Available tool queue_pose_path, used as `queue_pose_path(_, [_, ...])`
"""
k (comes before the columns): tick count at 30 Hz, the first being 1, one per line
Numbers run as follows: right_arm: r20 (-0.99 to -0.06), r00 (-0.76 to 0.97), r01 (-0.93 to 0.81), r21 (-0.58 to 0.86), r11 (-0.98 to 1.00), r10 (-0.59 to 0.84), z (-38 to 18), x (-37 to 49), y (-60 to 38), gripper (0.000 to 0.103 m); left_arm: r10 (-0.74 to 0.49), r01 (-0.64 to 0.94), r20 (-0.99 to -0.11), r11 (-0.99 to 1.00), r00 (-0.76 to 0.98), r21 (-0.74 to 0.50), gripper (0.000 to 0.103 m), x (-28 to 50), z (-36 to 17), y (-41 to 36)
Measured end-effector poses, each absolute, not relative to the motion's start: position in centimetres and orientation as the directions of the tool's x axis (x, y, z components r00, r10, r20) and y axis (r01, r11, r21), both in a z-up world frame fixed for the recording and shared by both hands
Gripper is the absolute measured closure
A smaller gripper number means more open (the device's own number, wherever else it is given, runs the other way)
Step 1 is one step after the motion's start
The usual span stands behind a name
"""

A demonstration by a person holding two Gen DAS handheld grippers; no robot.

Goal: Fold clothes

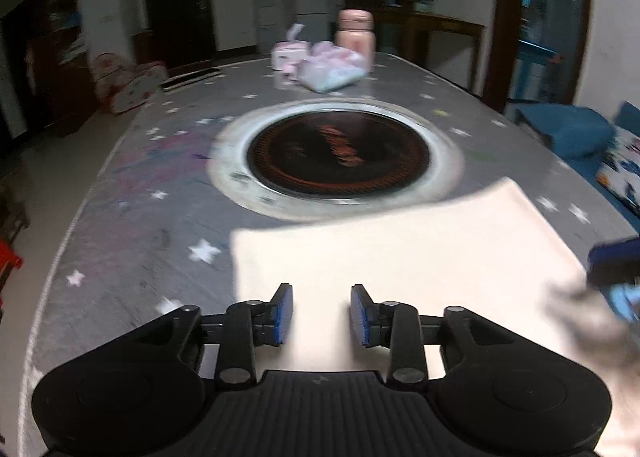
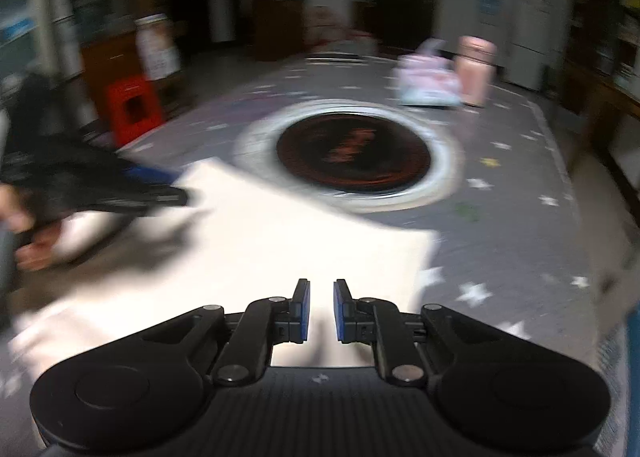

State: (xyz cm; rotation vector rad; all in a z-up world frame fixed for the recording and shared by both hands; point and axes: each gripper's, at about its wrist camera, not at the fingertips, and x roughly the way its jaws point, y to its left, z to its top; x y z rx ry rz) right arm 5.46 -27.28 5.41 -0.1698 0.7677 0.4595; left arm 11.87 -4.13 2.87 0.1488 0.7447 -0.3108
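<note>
One cream-white folded cloth on the grey star-print table, two grippers over it

Left gripper is partly open with nothing in it, right gripper is open just a crack, also empty; the cloth lies right below and ahead of both. Looks soft, light and floppy, so I'd pinch it at an edge or corner.

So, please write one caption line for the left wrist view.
Left gripper, fingers apart, above a folded cream cloth on the star-patterned table.
</note>
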Motion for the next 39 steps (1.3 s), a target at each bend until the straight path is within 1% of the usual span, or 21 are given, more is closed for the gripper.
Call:
queue_pose_path(1, [-0.705, 0.607, -0.495, 0.024, 0.868, 0.366, 5.5, 4.1, -26.6, 0.090, -0.235, 0.342, -0.686, 0.940, 0.688, 0.021, 0.058, 11.1, 2.8, -4.3])
queue_pose_path(4, [-0.720, 0.549, -0.582, 0.036, 0.812, 0.425, 5.3, 0.7, -24.7, 0.084, -0.243, 0.351, -0.696, 0.936, 0.676, 0.015, 0.056, 9.5, 2.4, -4.4])
queue_pose_path(7, [-0.735, 0.502, -0.645, 0.033, 0.763, 0.456, 4.8, -2.0, -22.9, 0.084, -0.229, 0.335, -0.703, 0.942, 0.673, 0.014, 0.049, 8.8, 2.1, -4.2])
queue_pose_path(8, [-0.737, 0.499, -0.654, 0.026, 0.756, 0.457, 4.6, -2.6, -22.5, 0.083, -0.230, 0.333, -0.708, 0.943, 0.668, 0.008, 0.048, 8.8, 1.9, -4.1])
queue_pose_path(10, [-0.740, 0.493, -0.664, 0.019, 0.747, 0.457, 4.2, -3.2, -21.8, 0.077, -0.229, 0.330, -0.714, 0.944, 0.661, 0.003, 0.047, 8.7, 1.6, -3.9])
queue_pose_path(15, [-0.752, 0.509, -0.674, -0.046, 0.738, 0.418, 2.7, -3.9, -20.1, 0.077, -0.227, 0.325, -0.715, 0.946, 0.661, 0.001, 0.039, 8.3, 1.2, -3.5])
queue_pose_path(17, [-0.754, 0.518, -0.674, -0.070, 0.736, 0.403, 2.2, -3.8, -19.7, 0.077, -0.236, 0.332, -0.715, 0.943, 0.658, -0.005, 0.034, 8.3, 1.1, -3.5])
queue_pose_path(21, [-0.750, 0.540, -0.667, -0.104, 0.738, 0.382, 1.5, -4.1, -19.1, 0.079, -0.241, 0.344, -0.707, 0.939, 0.665, 0.003, 0.030, 8.0, 0.8, -3.5])
queue_pose_path(25, [-0.743, 0.555, -0.645, -0.099, 0.758, 0.375, 1.5, -4.1, -19.3, 0.092, -0.244, 0.345, -0.701, 0.938, 0.670, 0.004, 0.027, 7.9, 0.7, -3.6])
queue_pose_path(28, [-0.738, 0.555, -0.646, -0.092, 0.758, 0.384, 1.9, -4.4, -19.5, 0.098, -0.243, 0.342, -0.700, 0.940, 0.672, 0.002, 0.024, 7.9, 0.6, -3.5])
queue_pose_path(31, [-0.733, 0.554, -0.655, -0.091, 0.750, 0.394, 2.3, -4.9, -19.6, 0.099, -0.245, 0.343, -0.699, 0.939, 0.672, 0.000, 0.020, 7.9, 0.5, -3.5])
queue_pose_path(39, [-0.737, 0.550, -0.665, -0.102, 0.740, 0.393, 3.1, -6.0, -19.9, 0.099, -0.244, 0.342, -0.696, 0.940, 0.676, 0.003, 0.016, 7.8, 0.4, -3.6])
